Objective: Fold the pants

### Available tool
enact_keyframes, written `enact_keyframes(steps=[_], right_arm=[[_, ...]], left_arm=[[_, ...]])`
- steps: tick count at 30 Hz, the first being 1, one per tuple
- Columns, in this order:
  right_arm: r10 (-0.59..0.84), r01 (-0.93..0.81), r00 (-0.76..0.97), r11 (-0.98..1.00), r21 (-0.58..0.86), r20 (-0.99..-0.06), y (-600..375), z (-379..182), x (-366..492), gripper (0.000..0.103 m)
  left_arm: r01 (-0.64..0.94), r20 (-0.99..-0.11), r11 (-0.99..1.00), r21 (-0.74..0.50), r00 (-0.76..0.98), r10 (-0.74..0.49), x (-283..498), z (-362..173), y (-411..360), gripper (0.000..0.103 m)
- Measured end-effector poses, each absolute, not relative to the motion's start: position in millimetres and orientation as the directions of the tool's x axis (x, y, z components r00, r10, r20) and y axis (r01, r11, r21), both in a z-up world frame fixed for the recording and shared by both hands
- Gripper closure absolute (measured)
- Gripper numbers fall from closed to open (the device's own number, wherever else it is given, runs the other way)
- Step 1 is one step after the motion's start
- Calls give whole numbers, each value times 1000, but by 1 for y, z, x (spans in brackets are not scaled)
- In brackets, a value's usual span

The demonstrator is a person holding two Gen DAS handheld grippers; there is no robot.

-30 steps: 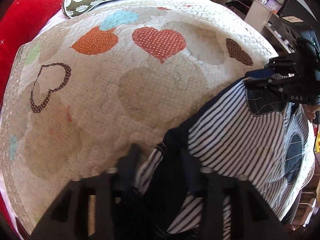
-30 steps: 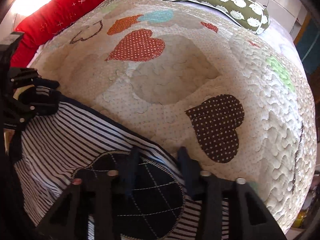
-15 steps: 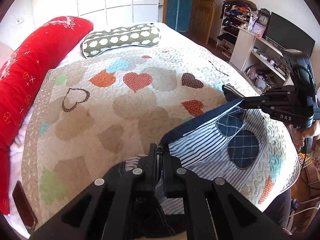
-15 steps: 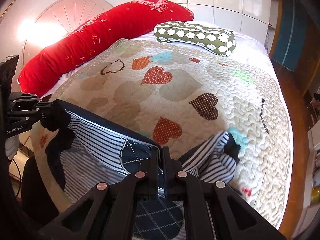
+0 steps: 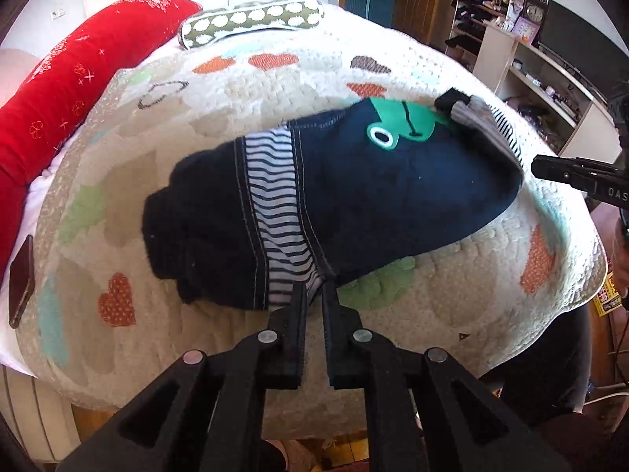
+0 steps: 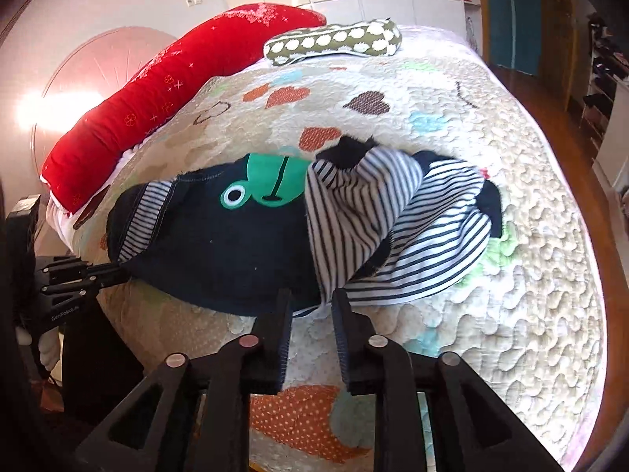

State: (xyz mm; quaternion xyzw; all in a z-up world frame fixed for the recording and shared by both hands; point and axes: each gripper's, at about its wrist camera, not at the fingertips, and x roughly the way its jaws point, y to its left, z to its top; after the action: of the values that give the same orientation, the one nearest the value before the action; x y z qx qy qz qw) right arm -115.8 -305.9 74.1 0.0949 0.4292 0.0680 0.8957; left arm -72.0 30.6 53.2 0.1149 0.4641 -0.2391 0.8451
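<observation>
My left tool [image 5: 314, 295] is closed on the near hem of the pants [image 5: 354, 196]; they lie left-to-right on the bed [image 5: 393, 338]. My right tool [image 6: 310, 303] is opening just beside the striped leg [image 6: 393, 236], holding nothing.

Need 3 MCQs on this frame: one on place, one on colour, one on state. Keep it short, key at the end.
1. Where do the pants lie?
A. on the heart quilt
B. on the red bolster
C. on the floor

2. What colour is the frog patch on the pants?
A. orange
B. green
C. yellow

3. How do the right gripper fingers stand?
A. clamped on the spotted pillow
B. parted, pressing on nothing
C. shut on the bolster

Key:
1 A, the pants are spread on the quilt.
2 B, the patch is green with a white eye.
3 B, the fingers are opening at the pants' edge.
</observation>
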Motion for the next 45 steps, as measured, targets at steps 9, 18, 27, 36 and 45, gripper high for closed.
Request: enact_keyframes(steps=[9,18,27,36,45], right_arm=[[-35,5,683,999,-43,-730,-270,87,-60,38],[-112,56,633,993,-99,-766,-299,93,-14,99],[-94,369,649,906,205,-755,-433,73,-72,93],[-162,462,725,835,298,-669,-459,88,-129,75],[188,93,666,939,331,-722,-362,92,-45,69]], left_arm=[[394,-759,914,-93,566,-321,-44,91,48,72],[179,-820,982,-54,553,-146,3,35,58,70],[148,-812,989,-7,577,-92,-7,21,52,50],[120,-815,993,-22,573,-87,-9,12,57,41],[107,-807,994,-13,586,-74,-12,12,55,41]])
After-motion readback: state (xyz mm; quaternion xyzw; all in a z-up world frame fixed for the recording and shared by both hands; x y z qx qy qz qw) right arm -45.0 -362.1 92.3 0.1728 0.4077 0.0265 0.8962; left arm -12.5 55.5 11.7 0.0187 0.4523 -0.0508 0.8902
